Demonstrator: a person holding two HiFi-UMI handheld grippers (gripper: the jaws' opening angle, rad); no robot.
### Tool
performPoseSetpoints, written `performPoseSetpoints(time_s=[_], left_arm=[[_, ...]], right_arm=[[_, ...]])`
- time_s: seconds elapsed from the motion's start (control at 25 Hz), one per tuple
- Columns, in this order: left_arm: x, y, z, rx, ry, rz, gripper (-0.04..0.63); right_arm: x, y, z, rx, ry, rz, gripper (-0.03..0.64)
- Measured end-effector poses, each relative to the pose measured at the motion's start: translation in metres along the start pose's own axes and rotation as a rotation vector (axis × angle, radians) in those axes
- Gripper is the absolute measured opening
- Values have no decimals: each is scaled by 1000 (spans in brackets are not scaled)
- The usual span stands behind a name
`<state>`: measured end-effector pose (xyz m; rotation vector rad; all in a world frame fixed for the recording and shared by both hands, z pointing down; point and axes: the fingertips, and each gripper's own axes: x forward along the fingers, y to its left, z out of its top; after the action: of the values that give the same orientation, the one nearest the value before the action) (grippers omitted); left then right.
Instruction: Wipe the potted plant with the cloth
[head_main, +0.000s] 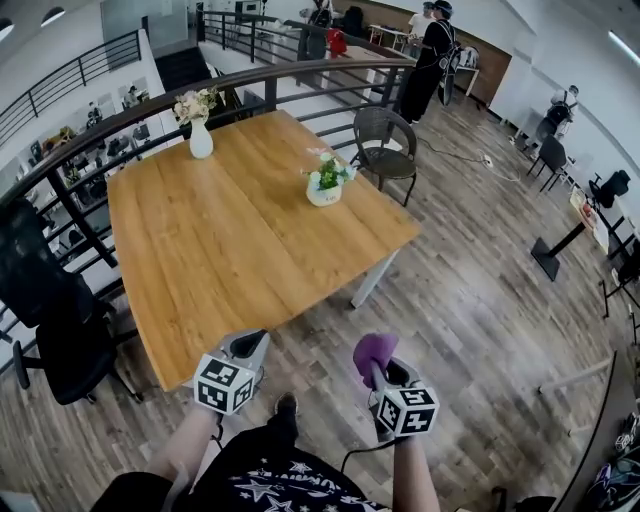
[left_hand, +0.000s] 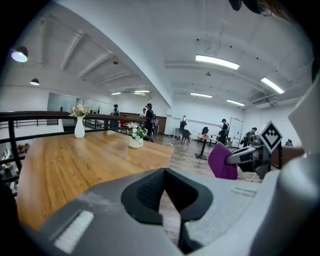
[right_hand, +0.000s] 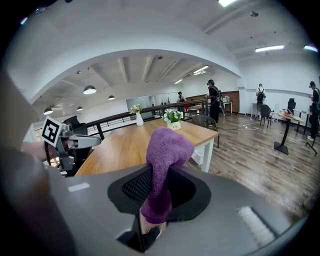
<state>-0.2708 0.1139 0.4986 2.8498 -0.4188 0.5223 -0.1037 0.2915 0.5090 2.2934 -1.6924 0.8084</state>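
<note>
Standing before wooden table (head_main: 230, 235) on plank floor (head_main: 480, 300), right tool (head_main: 388, 376) clamping cloth (head_main: 375, 352), left tool (head_main: 245, 348) closed.

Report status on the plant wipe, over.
Status: left gripper shut, empty; right gripper shut on purple cloth. Target potted plant upright on wooden table, untouched. Only bare tabletop between.

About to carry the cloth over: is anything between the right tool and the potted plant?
Nothing visible. Only bare table lies between the right tool, shut on the cloth, and the plant; the vase stands aside.
</note>
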Motion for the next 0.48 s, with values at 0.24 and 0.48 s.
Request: performPoseSetpoints(time_s=[0.24,0.48], left_arm=[[65,47,35,-23,0,-4,2],[125,101,60,-46,6,-2,2]], right_arm=[[66,-30,52,27,2,-17,81],[139,-51,100,7,15,-15,81]])
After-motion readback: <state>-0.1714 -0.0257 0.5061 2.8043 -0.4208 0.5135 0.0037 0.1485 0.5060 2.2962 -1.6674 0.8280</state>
